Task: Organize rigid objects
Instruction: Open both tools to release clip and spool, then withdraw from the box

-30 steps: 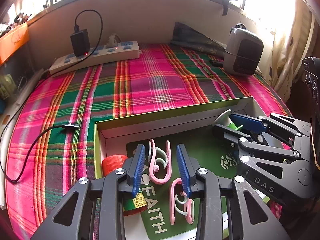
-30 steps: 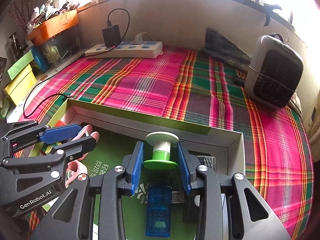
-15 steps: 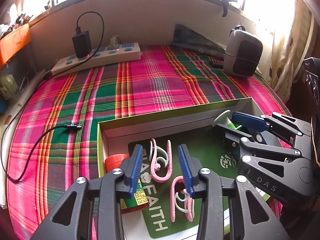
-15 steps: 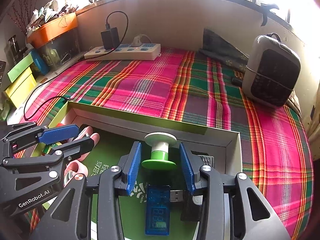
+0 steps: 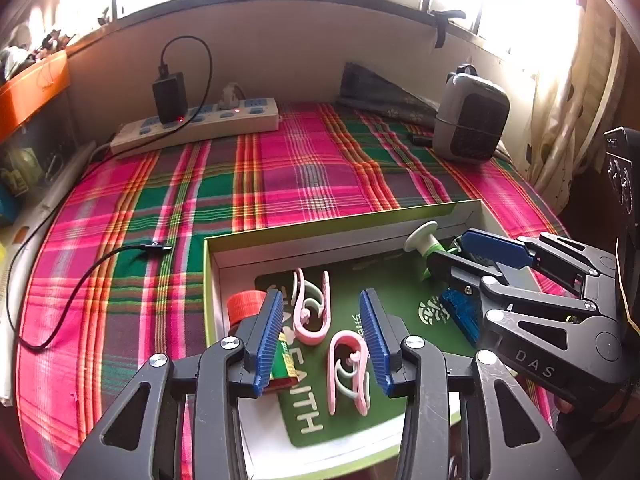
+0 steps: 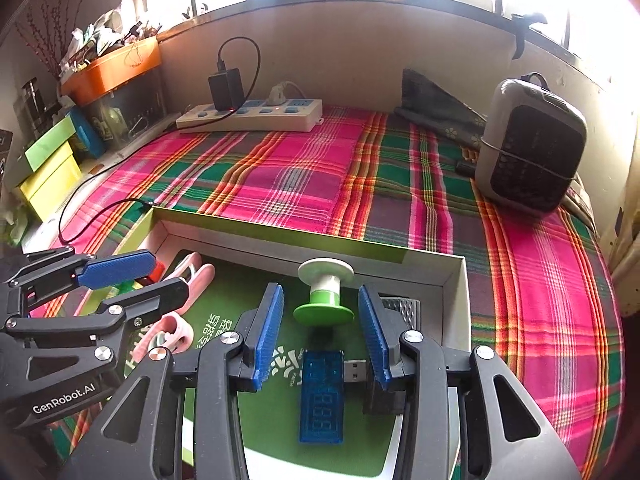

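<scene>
Now | both hand-held grippers spread, empty | spool (image 6: 325,294) upright | USB tester (image 6: 322,396) plug rightward

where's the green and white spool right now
In the right wrist view, the spool stands inside the box near its far wall, between the right gripper's open fingers.

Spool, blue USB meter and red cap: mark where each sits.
spool (image 6: 325,289), right wrist view, on its white and green core.
USB meter (image 6: 322,396), right wrist view, on its blue body.
red cap (image 5: 245,305), left wrist view, on its ribbed side.
</scene>
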`<state>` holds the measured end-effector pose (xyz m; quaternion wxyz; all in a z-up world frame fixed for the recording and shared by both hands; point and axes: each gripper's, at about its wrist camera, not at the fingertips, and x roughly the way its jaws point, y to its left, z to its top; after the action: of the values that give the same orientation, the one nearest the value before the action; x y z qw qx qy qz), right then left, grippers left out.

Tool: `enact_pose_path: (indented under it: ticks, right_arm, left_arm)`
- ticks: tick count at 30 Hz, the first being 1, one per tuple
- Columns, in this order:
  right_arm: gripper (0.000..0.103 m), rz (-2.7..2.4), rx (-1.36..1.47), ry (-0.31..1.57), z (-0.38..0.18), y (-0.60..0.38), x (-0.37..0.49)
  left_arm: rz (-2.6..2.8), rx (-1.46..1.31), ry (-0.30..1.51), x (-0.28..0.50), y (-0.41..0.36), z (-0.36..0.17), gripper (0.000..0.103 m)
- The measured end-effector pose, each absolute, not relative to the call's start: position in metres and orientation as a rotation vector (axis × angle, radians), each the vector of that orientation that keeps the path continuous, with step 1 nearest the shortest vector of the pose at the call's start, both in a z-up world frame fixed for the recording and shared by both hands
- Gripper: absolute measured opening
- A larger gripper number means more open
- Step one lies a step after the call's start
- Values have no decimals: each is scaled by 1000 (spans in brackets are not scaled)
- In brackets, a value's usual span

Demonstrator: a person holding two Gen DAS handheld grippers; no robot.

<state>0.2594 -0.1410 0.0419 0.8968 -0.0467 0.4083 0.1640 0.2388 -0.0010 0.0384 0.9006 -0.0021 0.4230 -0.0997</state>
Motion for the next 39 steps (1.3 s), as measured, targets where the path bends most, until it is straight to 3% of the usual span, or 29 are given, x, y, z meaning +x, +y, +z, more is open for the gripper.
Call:
enact_pose_path:
  ticks: [24, 39]
  right_arm:
    - [41, 375, -60, 775, 65, -158, 178]
    - [41, 450, -124, 828, 42, -146, 140]
  left_arm:
    - [-139, -90, 823, 163, 43, 52, 47]
    - [-149, -90, 868, 128, 38, 32, 47]
